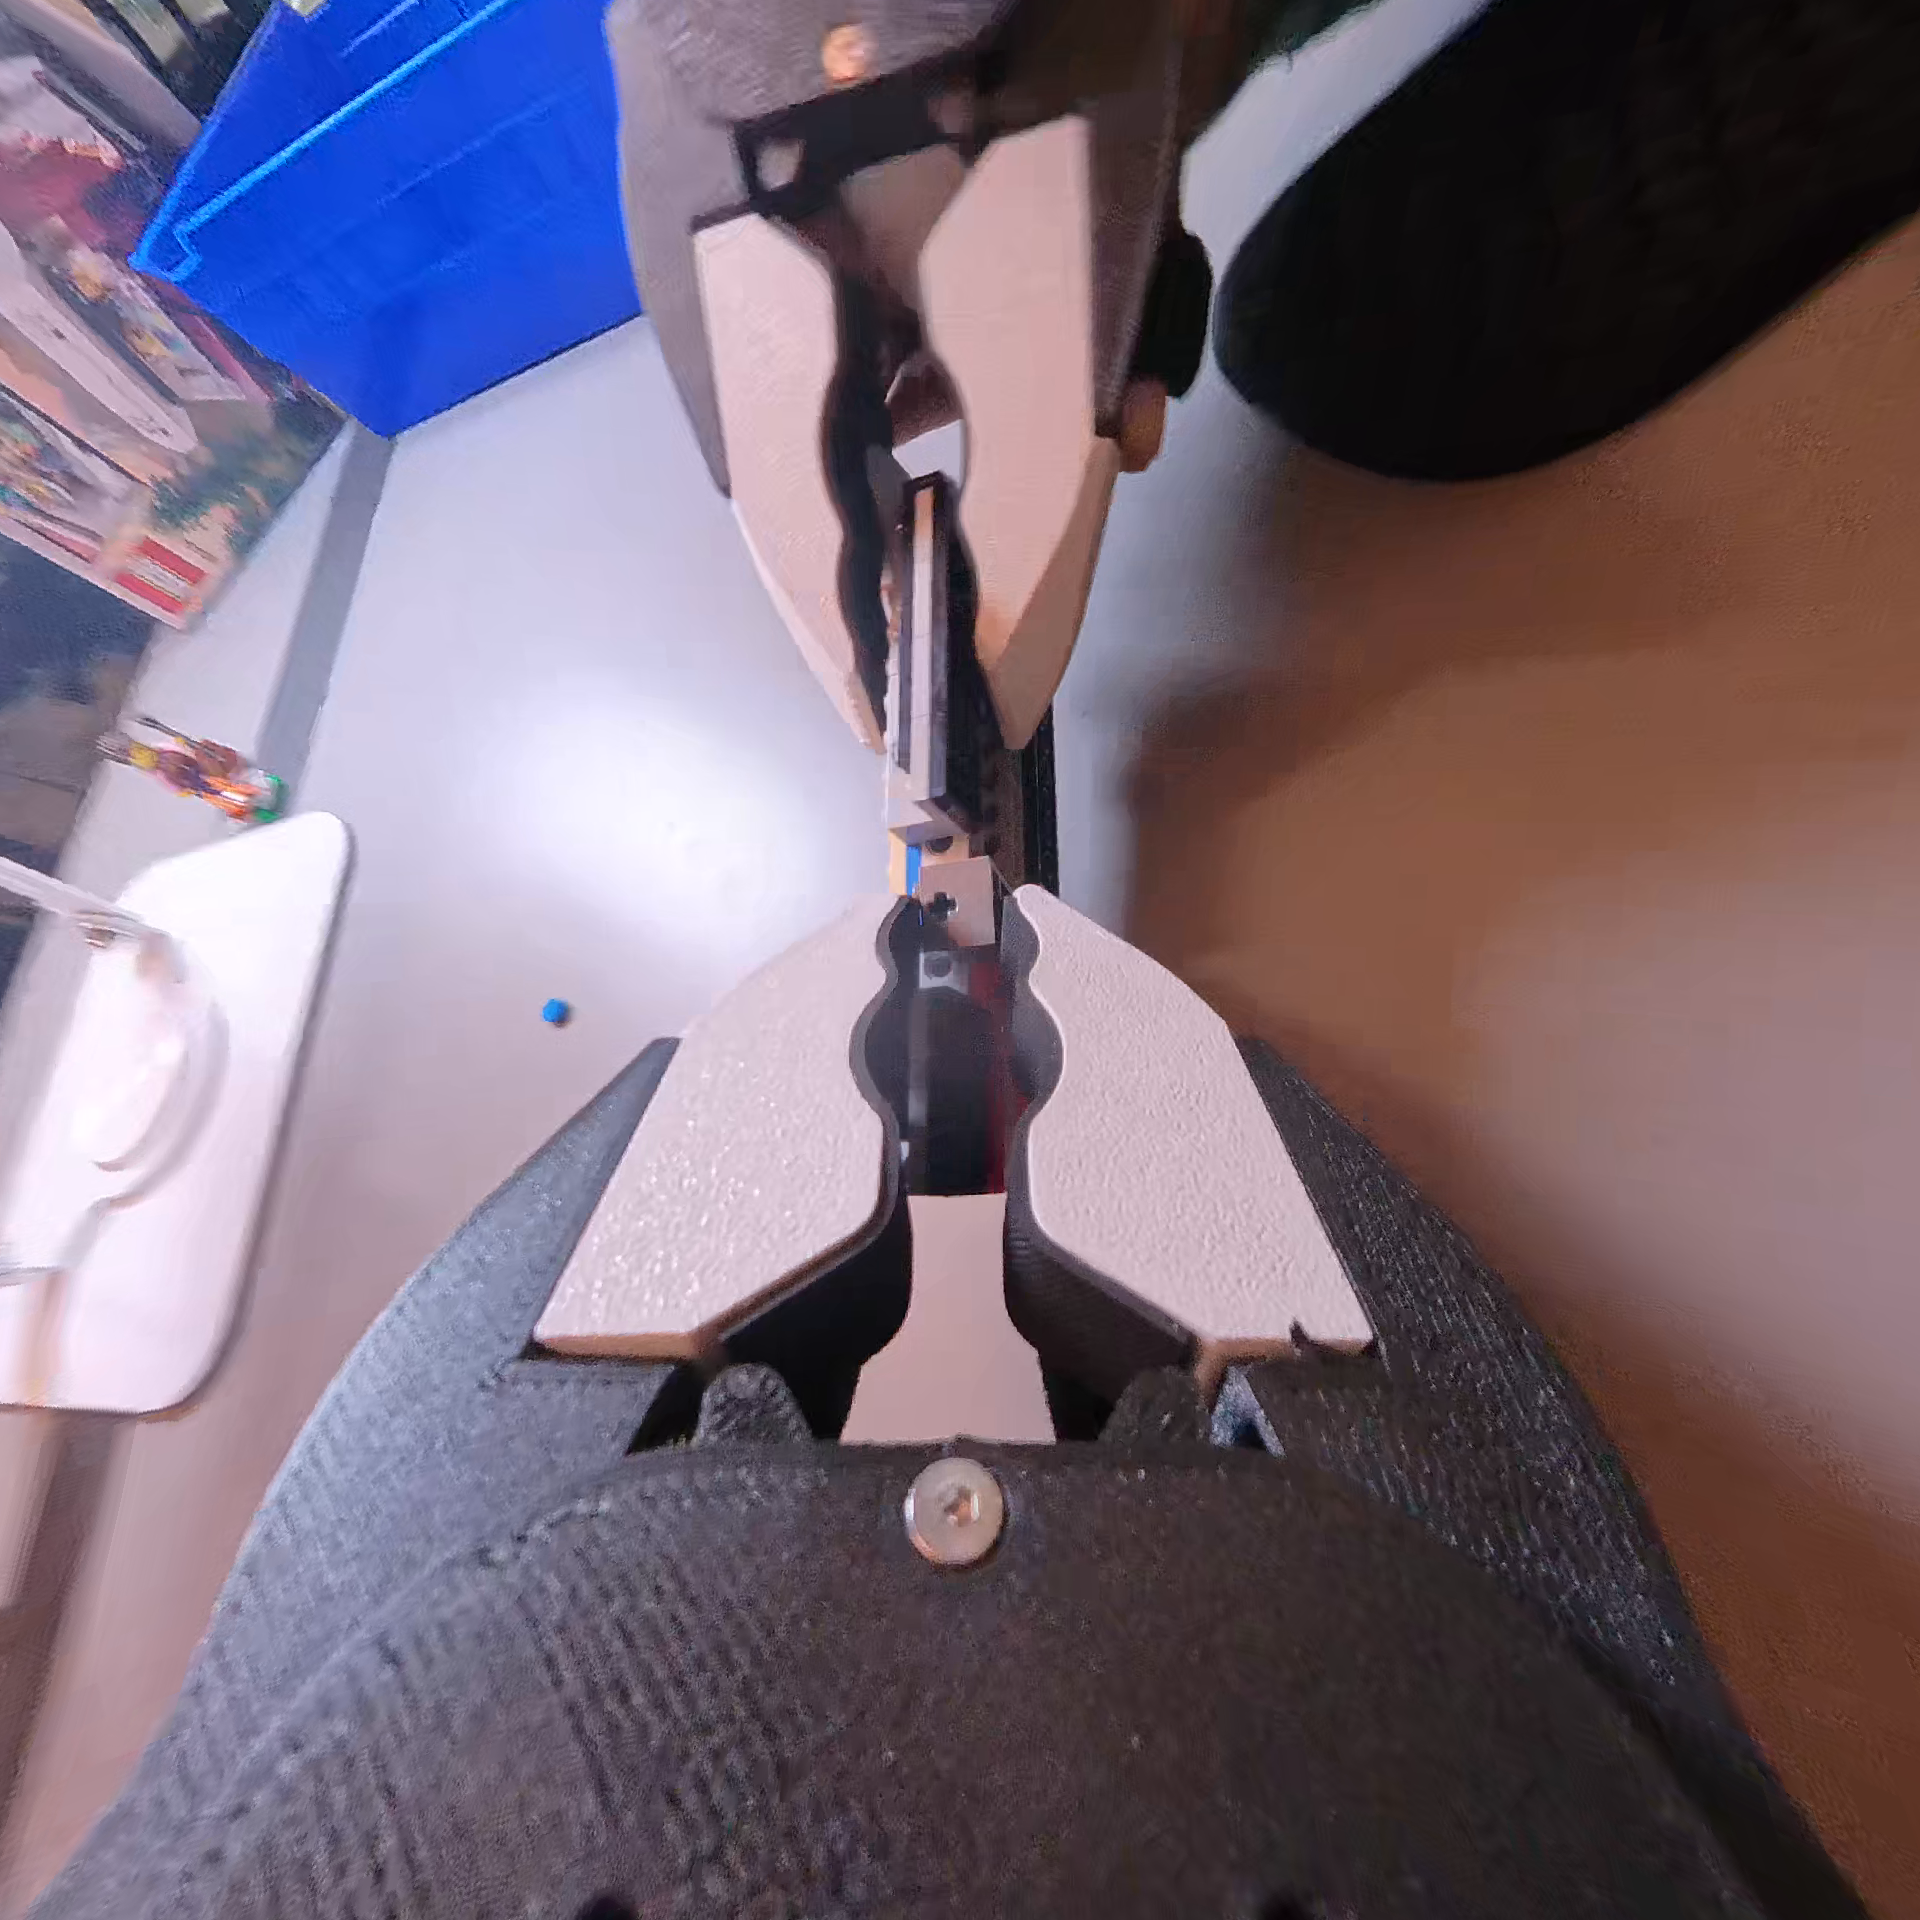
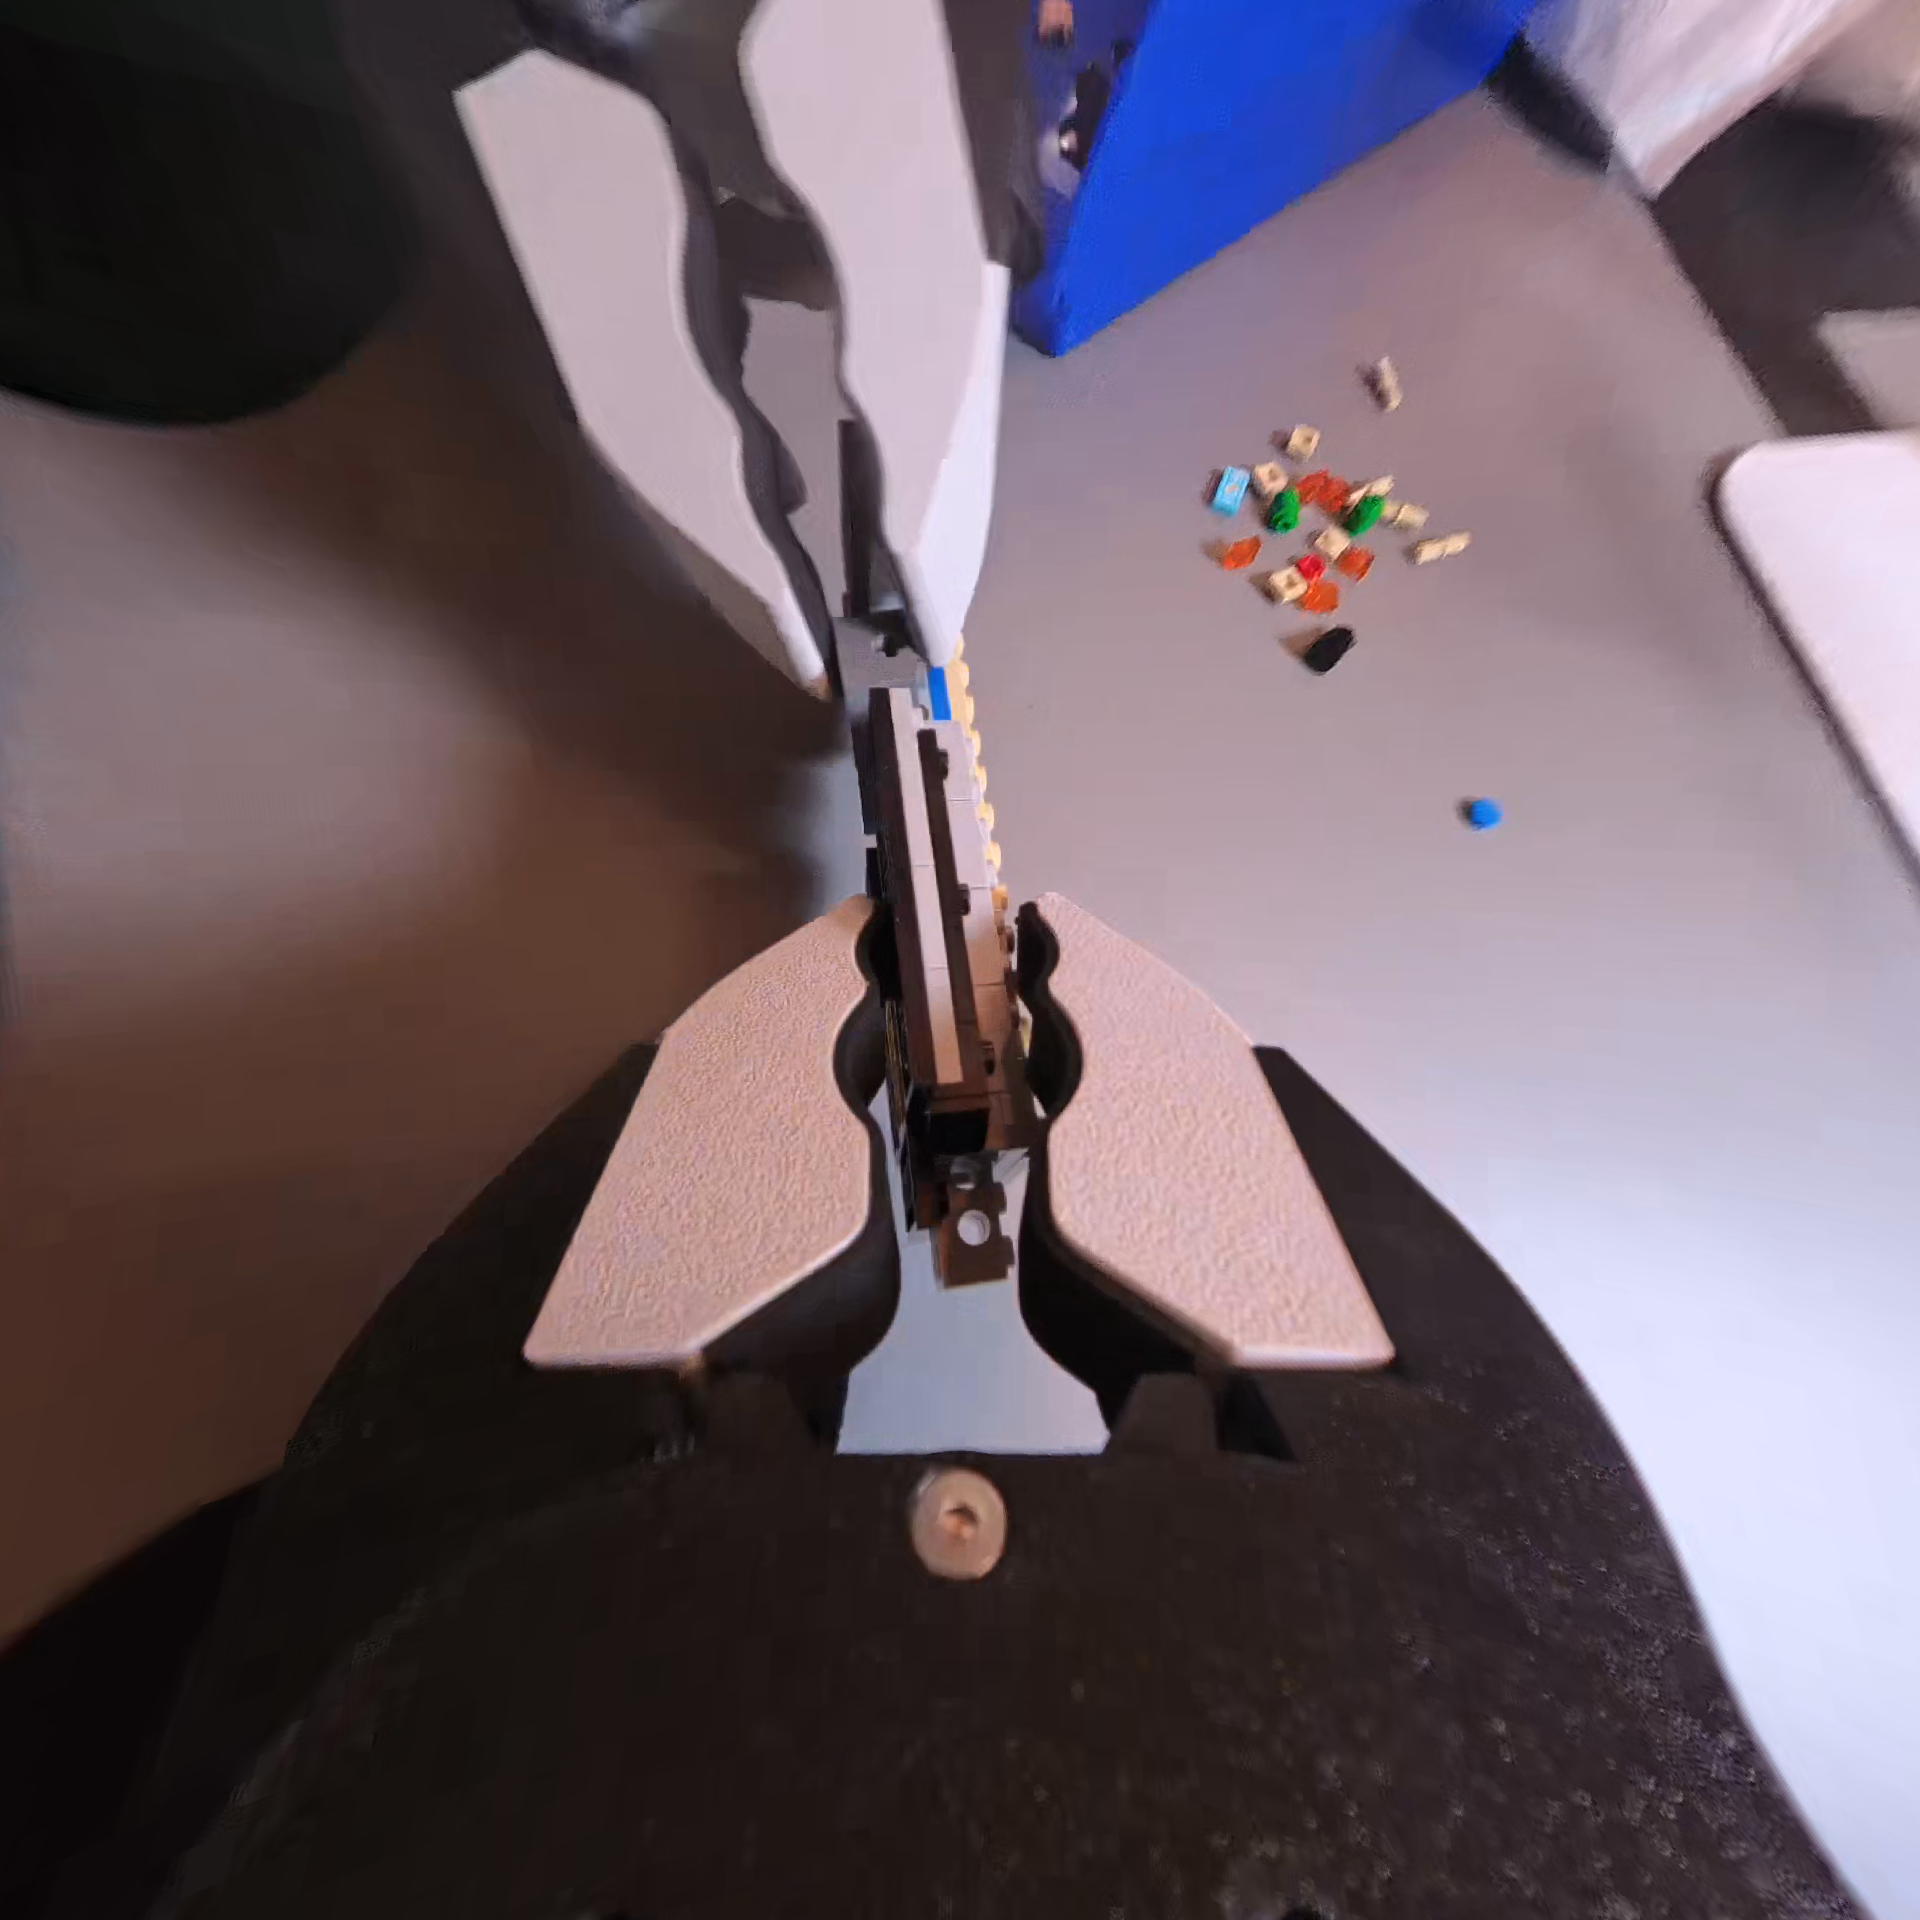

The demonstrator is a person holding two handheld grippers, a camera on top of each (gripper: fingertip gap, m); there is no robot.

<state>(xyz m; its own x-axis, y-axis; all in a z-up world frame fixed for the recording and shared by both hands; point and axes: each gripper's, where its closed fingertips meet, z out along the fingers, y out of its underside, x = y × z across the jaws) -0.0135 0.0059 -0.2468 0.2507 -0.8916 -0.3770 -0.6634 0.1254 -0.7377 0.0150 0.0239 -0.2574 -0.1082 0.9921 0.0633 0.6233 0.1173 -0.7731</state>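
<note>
A long narrow brick assembly [image 2: 935, 831], grey and black with tan studs and a small blue part, hangs above the grey table between my two grippers. My right gripper [image 2: 945, 914] is shut on its near end, with both pads against its sides. My left gripper [image 2: 883, 665] grips the far end. In the left wrist view, my left gripper [image 1: 951, 904] is shut on the end with a grey block. The assembly [image 1: 925, 644] runs forward into my right gripper [image 1: 951, 732], which is closed around it.
A blue bin [image 1: 395, 208] stands at the back and also shows in the right wrist view [image 2: 1226, 177]. Several small loose bricks [image 2: 1320, 520] and a blue stud [image 2: 1481, 812] lie on the table. A white tray [image 1: 156, 1091] and printed boxes [image 1: 104, 416] sit to one side. One gripper's finger ends stand about 4 centimeters off the other's.
</note>
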